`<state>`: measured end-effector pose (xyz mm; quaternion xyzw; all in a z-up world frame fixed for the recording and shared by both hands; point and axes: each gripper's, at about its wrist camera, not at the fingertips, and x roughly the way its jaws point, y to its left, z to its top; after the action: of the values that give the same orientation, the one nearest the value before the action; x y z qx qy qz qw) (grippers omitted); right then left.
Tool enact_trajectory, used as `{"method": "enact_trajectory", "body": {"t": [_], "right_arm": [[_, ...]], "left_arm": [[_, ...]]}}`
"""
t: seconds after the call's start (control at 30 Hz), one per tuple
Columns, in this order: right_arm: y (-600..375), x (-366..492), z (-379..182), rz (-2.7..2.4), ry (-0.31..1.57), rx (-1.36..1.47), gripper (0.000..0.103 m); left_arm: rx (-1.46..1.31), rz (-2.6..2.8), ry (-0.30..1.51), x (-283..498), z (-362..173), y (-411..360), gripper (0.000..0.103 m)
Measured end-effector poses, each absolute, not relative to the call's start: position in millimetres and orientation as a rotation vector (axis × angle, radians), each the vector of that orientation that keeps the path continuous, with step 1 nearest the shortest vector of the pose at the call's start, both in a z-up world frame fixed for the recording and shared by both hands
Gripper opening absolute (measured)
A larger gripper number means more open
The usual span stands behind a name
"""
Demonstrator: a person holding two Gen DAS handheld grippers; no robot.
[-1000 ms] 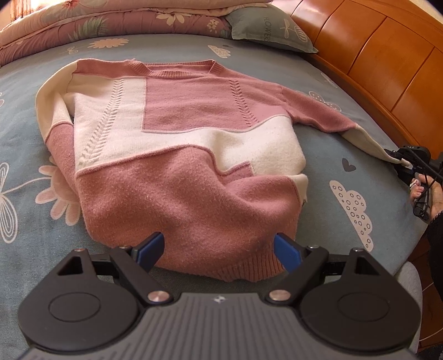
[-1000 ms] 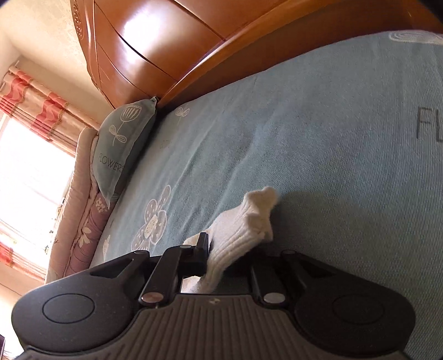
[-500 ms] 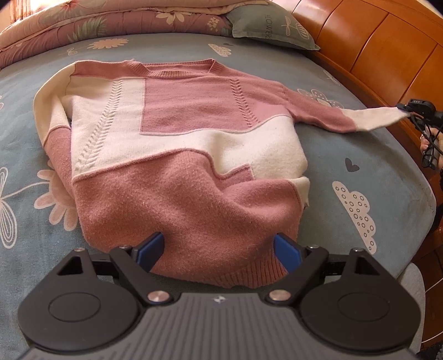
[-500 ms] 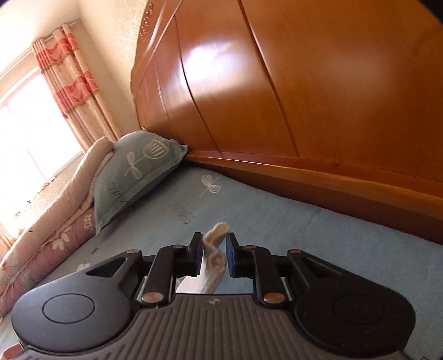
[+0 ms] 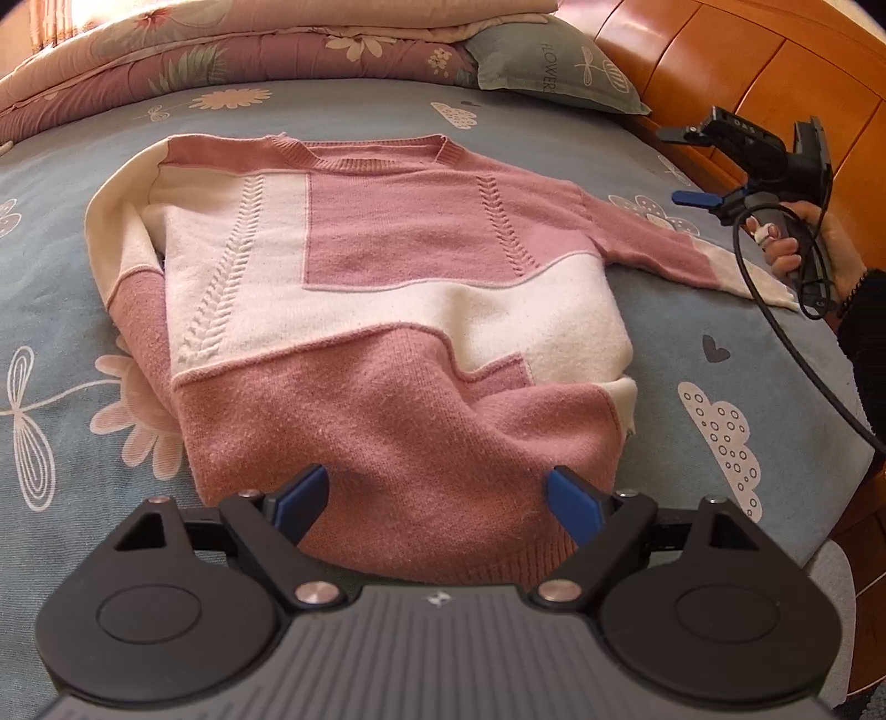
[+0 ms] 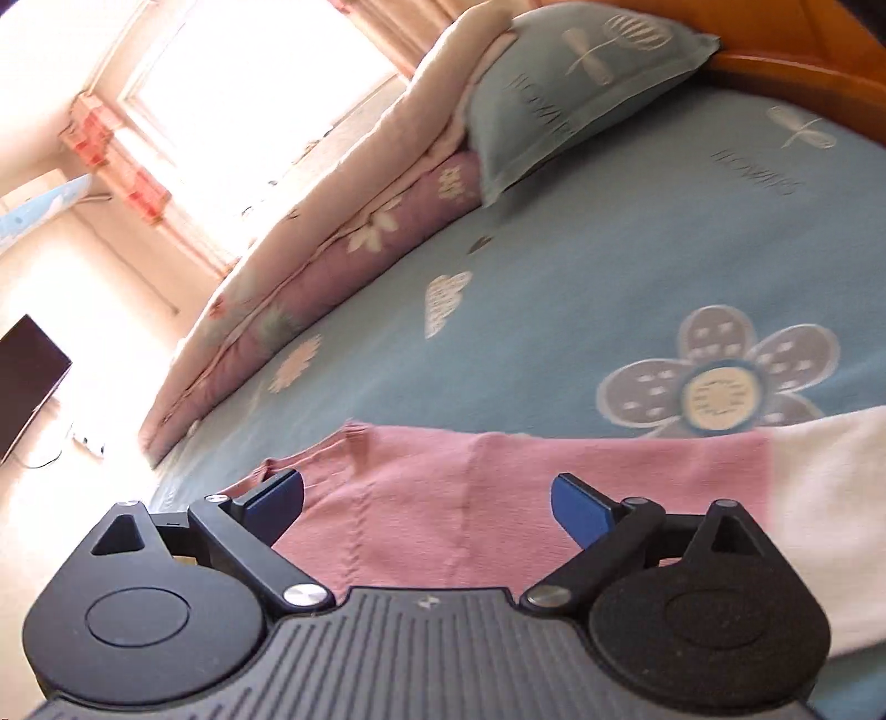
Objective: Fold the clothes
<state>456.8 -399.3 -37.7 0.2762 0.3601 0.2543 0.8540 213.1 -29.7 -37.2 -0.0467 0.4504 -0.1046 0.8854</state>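
A pink and cream knit sweater lies front up on the blue bed sheet. Its right sleeve is stretched out flat toward the headboard; its left sleeve is tucked along the body. My left gripper is open and empty, just above the sweater's hem. My right gripper is open in the left wrist view, held above the sleeve's cream cuff. In the right wrist view the right gripper hovers open over the pink sleeve, holding nothing.
A folded floral quilt and a grey-blue pillow lie at the bed's far end. A wooden headboard runs along the right. A dark screen stands by the window wall. The bed edge drops off at the near right.
My right gripper has let go of the sleeve cuff and opened; the sleeve now lies flat on the bed. The gripper has swung to look along the sleeve. My left gripper has stayed put.
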Motion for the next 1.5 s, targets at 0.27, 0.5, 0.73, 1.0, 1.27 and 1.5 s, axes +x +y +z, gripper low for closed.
{"method": "enact_trajectory", "body": {"t": [0.27,0.5,0.73,1.0,1.27,1.5], "right_arm": [[-324,525,-95,0.483,0.857,0.647,0.1],[-313,520,-77,0.453,0.821,0.561,0.101],[-390,475,-67,0.374,0.774,0.619,0.103],[-504,431,-76,0.165,0.728,0.759,0.102],[-561,407,-73,0.04,0.701,0.747,0.103],[-503,434,-81,-0.215,0.857,0.129,0.103]], "left_arm": [[-0.139,-0.149,0.935,212,-41,3,0.086],[-0.16,-0.145,0.933,213,-46,11,0.086],[-0.164,-0.191,0.929,210,-46,0,0.086],[-0.149,-0.204,0.917,199,-38,-4,0.086],[-0.142,-0.192,0.916,198,-35,-6,0.086],[-0.113,-0.213,0.926,202,-37,-18,0.086]]}}
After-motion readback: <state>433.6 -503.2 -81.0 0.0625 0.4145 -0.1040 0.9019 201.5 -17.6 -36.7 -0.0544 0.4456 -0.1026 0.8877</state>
